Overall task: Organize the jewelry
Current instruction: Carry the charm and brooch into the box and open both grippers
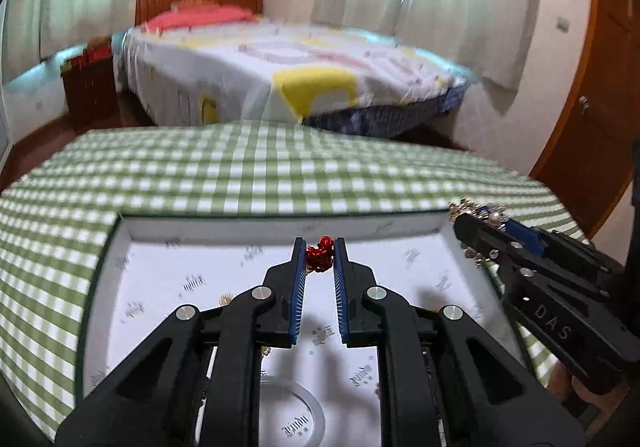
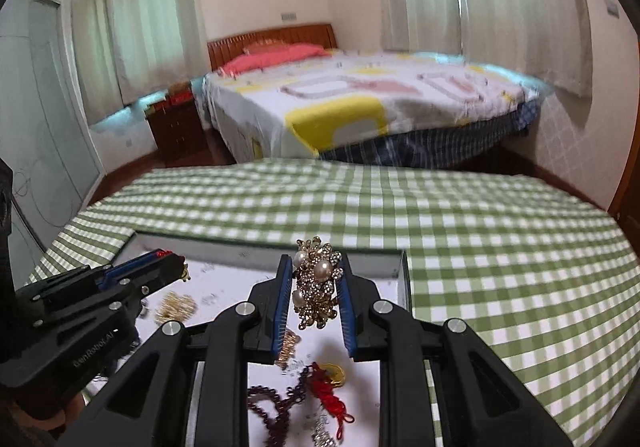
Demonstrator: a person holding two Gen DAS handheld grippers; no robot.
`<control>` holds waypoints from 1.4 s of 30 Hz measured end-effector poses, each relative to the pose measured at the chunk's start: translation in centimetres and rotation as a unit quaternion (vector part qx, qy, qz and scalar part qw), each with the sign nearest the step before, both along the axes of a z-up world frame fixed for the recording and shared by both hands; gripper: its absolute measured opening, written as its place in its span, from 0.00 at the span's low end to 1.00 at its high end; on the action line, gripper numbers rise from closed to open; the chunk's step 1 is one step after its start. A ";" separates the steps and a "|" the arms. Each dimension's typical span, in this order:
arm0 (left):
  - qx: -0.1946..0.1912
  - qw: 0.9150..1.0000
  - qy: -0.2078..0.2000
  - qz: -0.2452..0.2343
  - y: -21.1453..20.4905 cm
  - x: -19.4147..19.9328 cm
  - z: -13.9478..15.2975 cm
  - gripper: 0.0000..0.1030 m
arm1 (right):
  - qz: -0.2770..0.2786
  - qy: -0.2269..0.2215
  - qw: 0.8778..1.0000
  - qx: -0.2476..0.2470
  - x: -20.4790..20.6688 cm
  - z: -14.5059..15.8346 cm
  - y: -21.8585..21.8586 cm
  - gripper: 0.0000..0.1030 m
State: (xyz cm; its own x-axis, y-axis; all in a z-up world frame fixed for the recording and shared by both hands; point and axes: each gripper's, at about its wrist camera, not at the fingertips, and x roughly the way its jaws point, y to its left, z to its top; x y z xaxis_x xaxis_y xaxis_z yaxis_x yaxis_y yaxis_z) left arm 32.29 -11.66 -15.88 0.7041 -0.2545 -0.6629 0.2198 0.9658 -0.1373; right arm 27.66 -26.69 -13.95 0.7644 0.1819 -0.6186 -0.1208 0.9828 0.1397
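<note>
My left gripper (image 1: 320, 253) is shut on a small red bead ornament (image 1: 320, 251) and holds it above a white shallow tray (image 1: 160, 271). My right gripper (image 2: 316, 279) is shut on a gold and pearl brooch (image 2: 318, 287) over the tray's right part (image 2: 394, 271). The right gripper with the brooch also shows at the right of the left wrist view (image 1: 480, 215). The left gripper shows at the left of the right wrist view (image 2: 168, 259). In the tray lie a dark bead bracelet (image 2: 276, 407), a red knotted charm (image 2: 332, 395) and a gold chain pile (image 2: 176, 307).
The tray rests on a green checked tablecloth (image 2: 480, 247). A white ring-shaped item (image 1: 292, 407) lies in the tray near my left gripper. A bed (image 2: 380, 107) stands beyond the table, with a bedside cabinet (image 2: 176, 131) and curtains behind.
</note>
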 end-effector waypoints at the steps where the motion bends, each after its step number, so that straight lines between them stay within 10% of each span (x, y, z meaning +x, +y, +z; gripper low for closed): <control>1: 0.002 1.000 0.008 0.002 0.0 0.3 -0.4 0.14 | 0.001 0.009 1.000 -0.001 0.3 -0.4 0.0 0.22; 24: 0.038 0.995 0.088 0.006 -1.1 3.1 -3.0 0.15 | 0.009 0.118 0.993 -0.016 2.9 -3.3 0.1 0.23; 42: 0.036 0.997 0.056 0.031 0.3 1.0 -1.7 0.67 | -0.023 0.071 0.997 -0.026 1.1 -1.7 -0.6 0.68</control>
State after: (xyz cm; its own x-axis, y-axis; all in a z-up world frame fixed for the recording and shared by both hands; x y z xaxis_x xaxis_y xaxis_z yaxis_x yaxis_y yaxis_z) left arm 33.28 -11.39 -17.56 0.6376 -0.1616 -0.7533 0.1460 0.9854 -0.0879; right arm 28.73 -27.26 -15.64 0.6749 0.1143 -0.7290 -0.0582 0.9931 0.1018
